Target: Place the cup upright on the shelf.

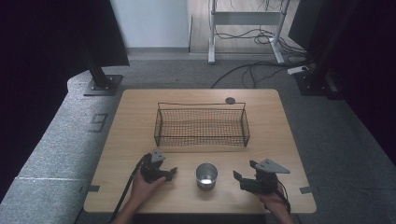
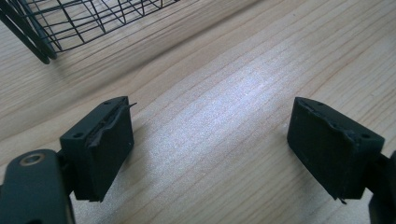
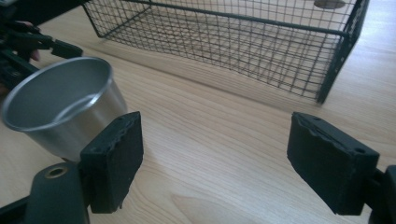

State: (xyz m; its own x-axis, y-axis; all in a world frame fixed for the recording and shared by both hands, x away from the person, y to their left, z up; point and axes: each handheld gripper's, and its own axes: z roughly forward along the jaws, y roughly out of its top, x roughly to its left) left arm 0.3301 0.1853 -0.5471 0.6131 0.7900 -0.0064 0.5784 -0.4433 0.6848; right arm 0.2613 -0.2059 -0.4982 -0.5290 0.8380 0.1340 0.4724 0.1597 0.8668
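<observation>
One shiny round metal cup (image 1: 206, 176) stands on the pale wooden surface (image 1: 135, 126) — and one black wire-mesh basket (image 1: 201, 125). Two black hand-held grippers — left gripper (image 1: 172, 173), right gripper (image 1: 237, 179).

on the table (image 1: 140, 121) a cup (image 1: 206, 176) stands near the front edge between the left gripper (image 1: 171, 173) and the right gripper (image 1: 239, 178), apart from both, with a wire basket (image 1: 201, 125) behind it toward the far side.

We see a smooth, brushed metal cup (image 3: 60, 107) on a matt, pale wood-grain table (image 3: 210, 154). Behind it, we note a black wire-mesh basket (image 3: 224, 42).
</observation>
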